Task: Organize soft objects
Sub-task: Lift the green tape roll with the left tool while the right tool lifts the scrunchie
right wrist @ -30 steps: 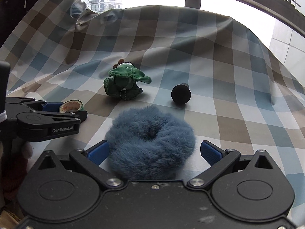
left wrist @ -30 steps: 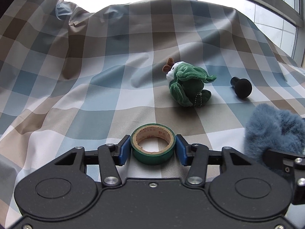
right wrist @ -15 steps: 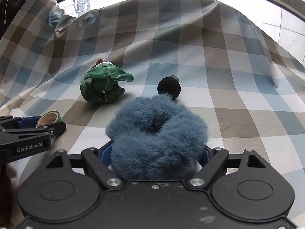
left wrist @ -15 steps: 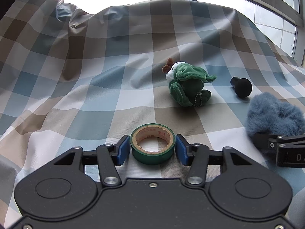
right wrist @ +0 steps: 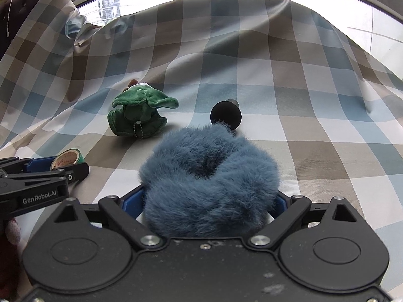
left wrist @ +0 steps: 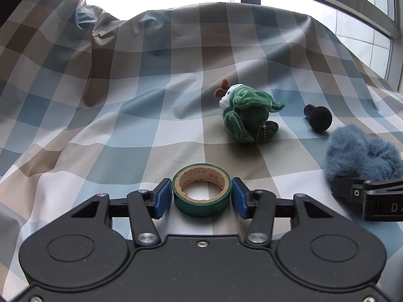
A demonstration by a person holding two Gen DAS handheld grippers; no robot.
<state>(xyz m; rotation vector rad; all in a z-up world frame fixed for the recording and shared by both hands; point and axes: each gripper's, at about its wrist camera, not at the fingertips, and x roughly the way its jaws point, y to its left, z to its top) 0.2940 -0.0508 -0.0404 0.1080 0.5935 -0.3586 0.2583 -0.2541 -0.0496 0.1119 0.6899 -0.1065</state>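
A fluffy blue scrunchie (right wrist: 210, 176) now sits squeezed between the right gripper's (right wrist: 209, 203) pads, which a second ago stood wide around it, so the pick-up looks secured. Left of the scrunchie, the left gripper (left wrist: 201, 197) brackets a green tape roll (left wrist: 201, 190) (whether its pads press the roll is unclear). Beyond the scrunchie on the checked cloth (right wrist: 314, 130) lie a green plush toy (right wrist: 137, 115) and a black knob (right wrist: 226, 114).

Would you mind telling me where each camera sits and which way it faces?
Left wrist: on the left gripper, looking forward over its fingers and the tape toward the window; right gripper's tip at right.
Right wrist: on the right gripper, looking forward over the scrunchie; left gripper at left.
Shared: plush, black knob, checked cloth.
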